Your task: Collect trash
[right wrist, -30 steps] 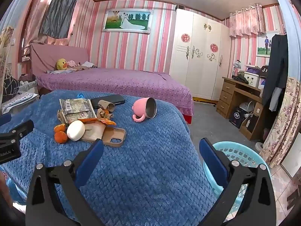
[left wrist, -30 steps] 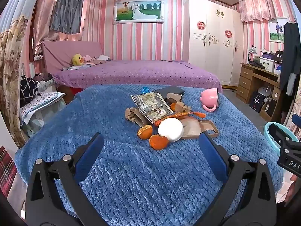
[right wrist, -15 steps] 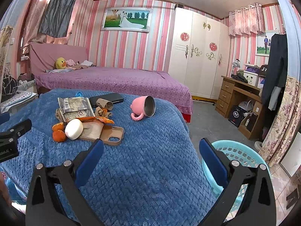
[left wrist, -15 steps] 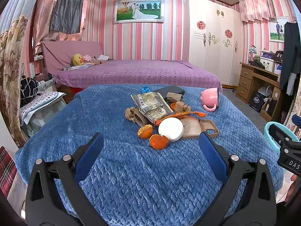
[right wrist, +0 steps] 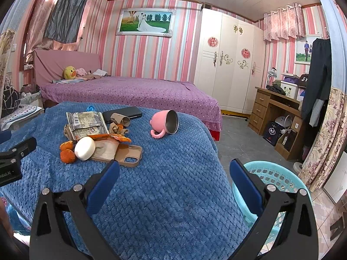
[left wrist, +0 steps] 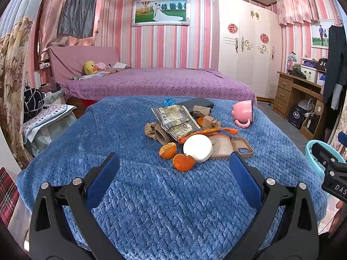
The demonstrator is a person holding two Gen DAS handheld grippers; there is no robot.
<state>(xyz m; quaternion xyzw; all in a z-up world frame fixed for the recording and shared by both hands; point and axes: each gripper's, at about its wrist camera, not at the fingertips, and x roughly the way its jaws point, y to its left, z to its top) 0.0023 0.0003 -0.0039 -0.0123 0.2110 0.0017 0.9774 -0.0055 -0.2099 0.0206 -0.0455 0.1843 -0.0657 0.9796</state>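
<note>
left gripper spread wide over orange peels, right gripper wide too, laundry basket fully visible only rightward

We're in a home bedroom: a purple bed with a duck toy sits against pink striped walls. A wedding photo hangs above, beside a white wardrobe, wooden desk and curtains.

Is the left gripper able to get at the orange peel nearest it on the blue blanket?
Probably yes. The left gripper is open and the orange peel lies just ahead, with only bare blue blanket between them.
</note>
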